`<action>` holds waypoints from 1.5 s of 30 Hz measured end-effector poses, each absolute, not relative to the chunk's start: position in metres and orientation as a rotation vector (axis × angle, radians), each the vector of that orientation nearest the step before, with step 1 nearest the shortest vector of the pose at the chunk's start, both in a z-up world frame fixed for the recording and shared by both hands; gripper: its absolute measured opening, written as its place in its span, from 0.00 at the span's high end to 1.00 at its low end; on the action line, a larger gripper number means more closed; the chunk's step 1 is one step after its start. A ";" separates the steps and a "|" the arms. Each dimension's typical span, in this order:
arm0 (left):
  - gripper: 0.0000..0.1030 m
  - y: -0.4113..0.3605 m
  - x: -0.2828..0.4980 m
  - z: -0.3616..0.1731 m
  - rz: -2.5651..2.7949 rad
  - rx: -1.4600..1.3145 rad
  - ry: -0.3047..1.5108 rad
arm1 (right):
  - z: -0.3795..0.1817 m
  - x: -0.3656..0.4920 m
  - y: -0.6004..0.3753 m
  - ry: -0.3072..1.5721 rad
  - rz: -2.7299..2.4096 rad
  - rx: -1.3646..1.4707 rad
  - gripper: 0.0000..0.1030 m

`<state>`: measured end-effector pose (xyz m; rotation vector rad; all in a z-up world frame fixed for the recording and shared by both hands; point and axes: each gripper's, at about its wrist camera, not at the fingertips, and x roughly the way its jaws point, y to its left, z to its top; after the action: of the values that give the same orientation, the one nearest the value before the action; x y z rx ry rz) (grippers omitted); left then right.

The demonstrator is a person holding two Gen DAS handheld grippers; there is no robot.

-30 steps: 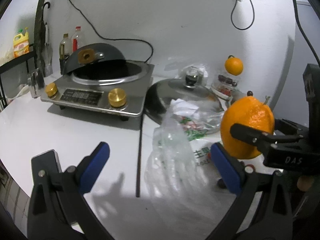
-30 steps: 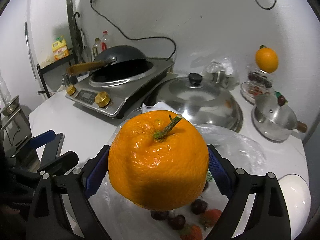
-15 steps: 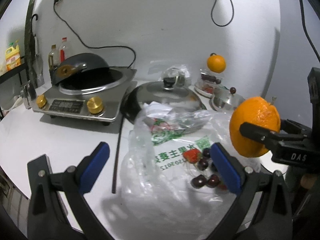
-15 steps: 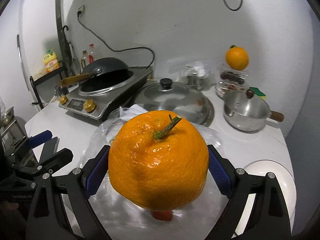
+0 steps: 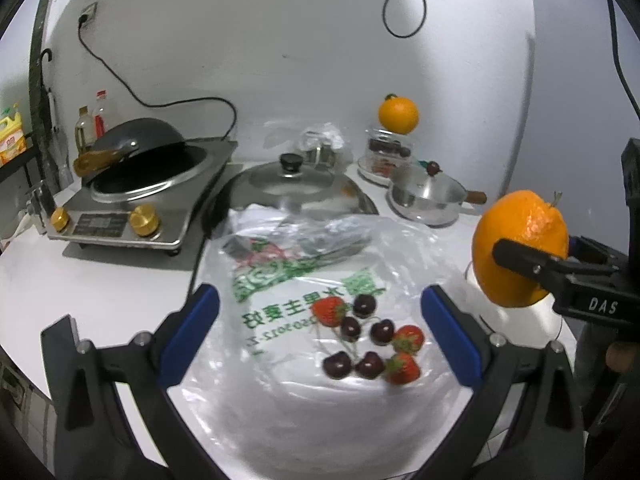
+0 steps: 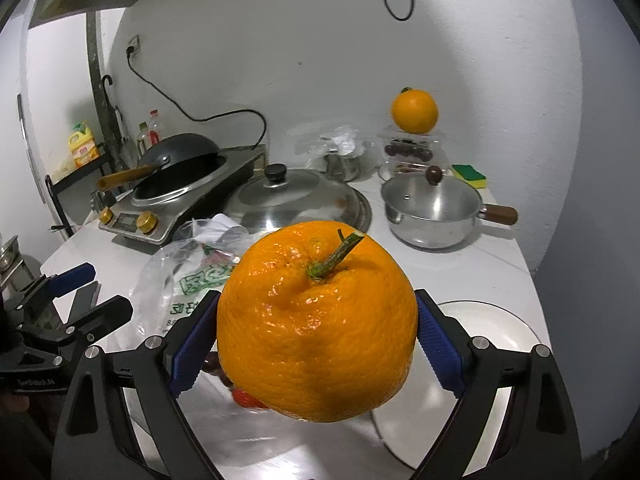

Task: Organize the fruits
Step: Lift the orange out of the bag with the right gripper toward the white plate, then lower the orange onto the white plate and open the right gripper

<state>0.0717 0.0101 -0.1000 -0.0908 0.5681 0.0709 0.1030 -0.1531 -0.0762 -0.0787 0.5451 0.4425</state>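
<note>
My right gripper (image 6: 316,344) is shut on a large orange (image 6: 316,320) with a green stem, held above the counter; it also shows in the left wrist view (image 5: 520,248) at the right. My left gripper (image 5: 320,328) is open and empty above a clear plastic bag (image 5: 280,288) with green print. Strawberries (image 5: 328,310) and dark cherries (image 5: 382,332) lie on the bag. A white plate (image 6: 492,344) lies on the counter below and right of the held orange. A second orange (image 5: 398,115) sits on a clear container at the back.
An induction cooker with a black wok (image 5: 140,160) stands at the back left. A large steel lid (image 5: 296,188) lies behind the bag. A small lidded steel pot (image 6: 432,208) with a wooden handle stands at the right, with a green sponge (image 6: 468,174) behind it.
Both grippers have pulled back and up from the counter. The bag with its strawberries and cherries has come into full view. The right gripper still holds the orange, and more of the plate shows.
</note>
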 end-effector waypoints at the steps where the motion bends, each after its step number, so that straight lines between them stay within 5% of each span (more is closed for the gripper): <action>1: 0.01 0.007 0.073 -0.100 0.069 -0.088 0.569 | -0.077 0.104 -0.158 0.545 0.441 -0.076 0.09; 45: 0.01 -0.068 0.166 -0.134 0.026 -0.035 0.689 | -0.136 0.199 -0.252 0.684 0.325 -0.028 0.09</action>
<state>0.1659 -0.0682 -0.1343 -0.0350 0.6891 0.0261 0.1993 -0.2522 -0.1358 -0.0275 0.6838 0.3247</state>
